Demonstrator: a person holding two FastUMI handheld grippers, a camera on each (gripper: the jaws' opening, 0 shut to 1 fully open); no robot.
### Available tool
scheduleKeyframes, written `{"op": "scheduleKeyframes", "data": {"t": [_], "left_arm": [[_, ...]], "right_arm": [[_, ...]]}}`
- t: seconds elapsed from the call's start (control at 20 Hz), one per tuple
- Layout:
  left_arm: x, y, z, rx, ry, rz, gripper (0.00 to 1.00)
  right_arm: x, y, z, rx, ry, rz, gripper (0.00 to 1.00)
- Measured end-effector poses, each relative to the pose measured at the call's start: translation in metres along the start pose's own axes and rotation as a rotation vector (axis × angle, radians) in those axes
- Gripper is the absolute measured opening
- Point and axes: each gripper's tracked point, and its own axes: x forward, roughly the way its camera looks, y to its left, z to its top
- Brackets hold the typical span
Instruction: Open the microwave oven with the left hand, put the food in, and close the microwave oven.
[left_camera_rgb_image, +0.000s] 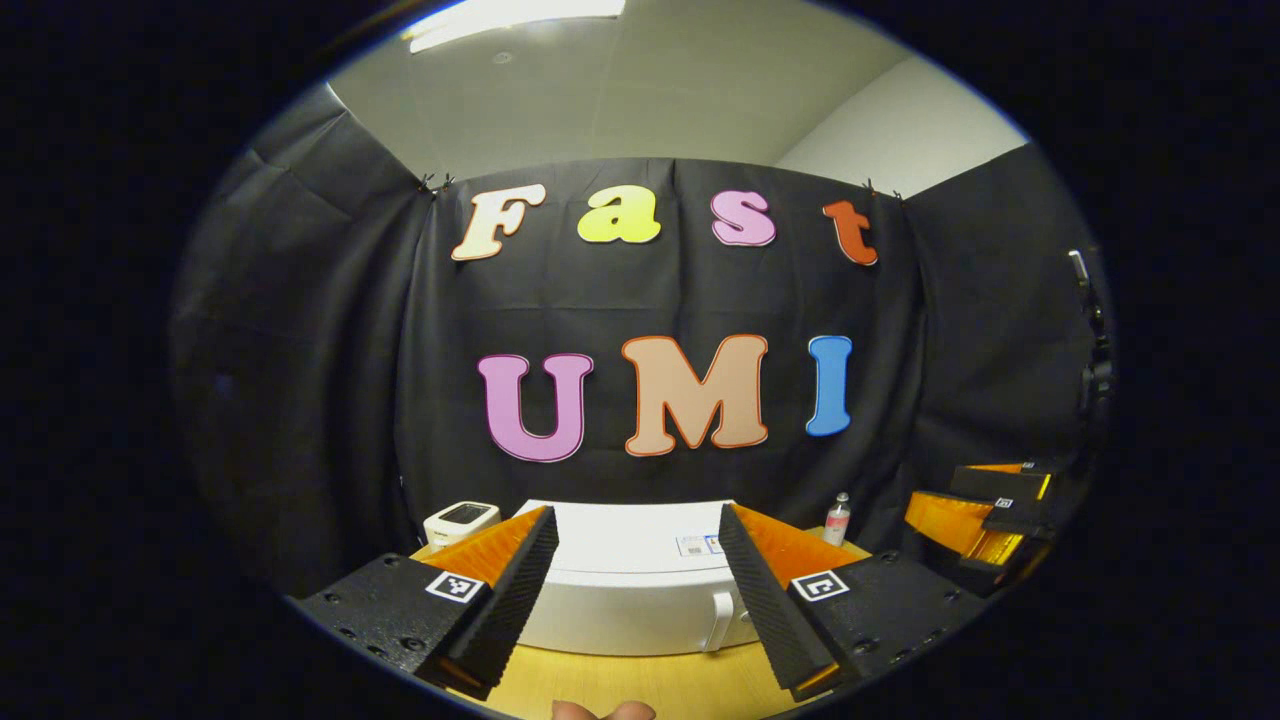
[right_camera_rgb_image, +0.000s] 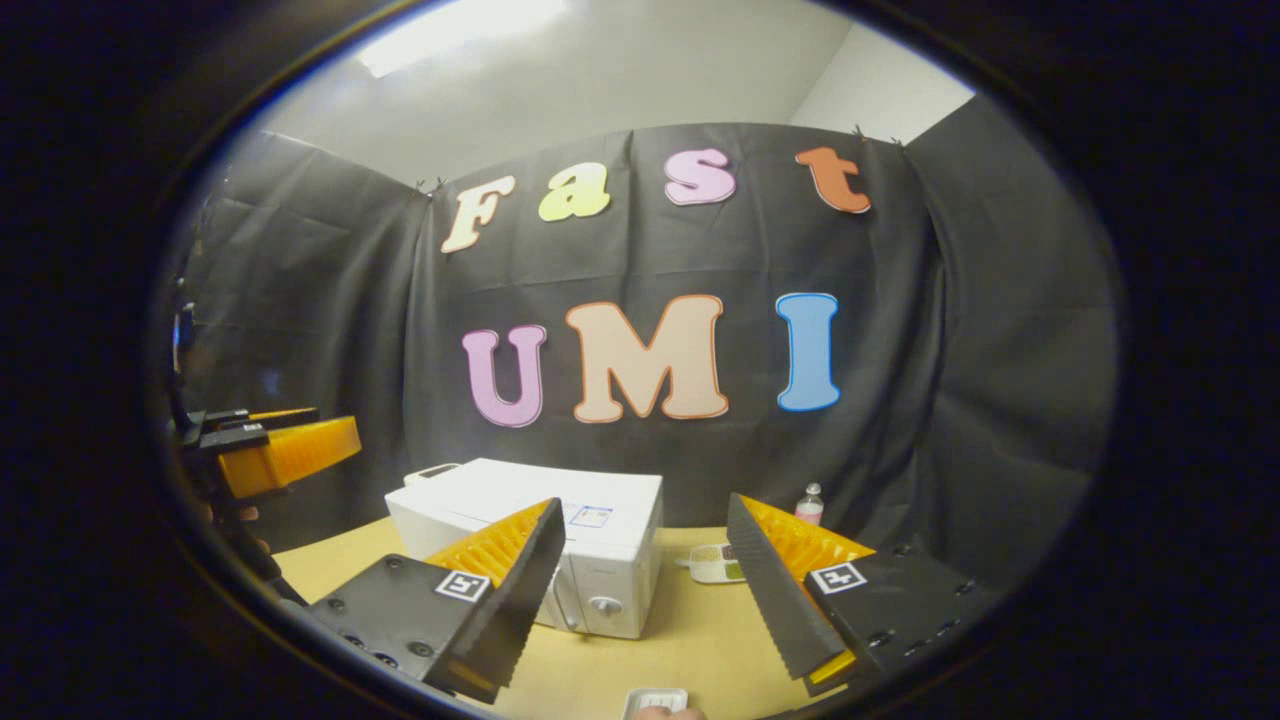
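Microwave (left_camera_rgb_image: 640, 580) door is sitting closed — you're holding both grippers (left_camera_rgb_image: 635, 590) (right_camera_rgb_image: 640, 590) spread, grasping nothing; right gripper view is catching its knob (right_camera_rgb_image: 605, 605) — left gripper view, its handle (left_camera_rgb_image: 718, 622).

White, boxy microwave oven (right_camera_rgb_image: 560, 540), door shut, upright on wooden table (right_camera_rgb_image: 690, 640). Small white food container (right_camera_rgb_image: 655, 702) near table's front edge, well apart from it.

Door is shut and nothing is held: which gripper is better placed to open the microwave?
Left. The left gripper, open, faces the microwave squarely, its door handle just inside one finger. The right gripper, open, views it from an angle.
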Motion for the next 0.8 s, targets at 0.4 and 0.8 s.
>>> {"op": "scheduleKeyframes", "data": {"t": [0.4, 0.8], "left_arm": [[-0.009, -0.01, -0.004, 0.017, 0.017, -0.017, 0.95], [-0.009, -0.008, -0.019, 0.004, 0.06, -0.025, 0.96]], "right_arm": [[-0.01, -0.003, 0.009, -0.004, -0.009, -0.014, 0.92], [-0.017, -0.003, 0.01, -0.016, -0.011, -0.024, 0.92]]}}
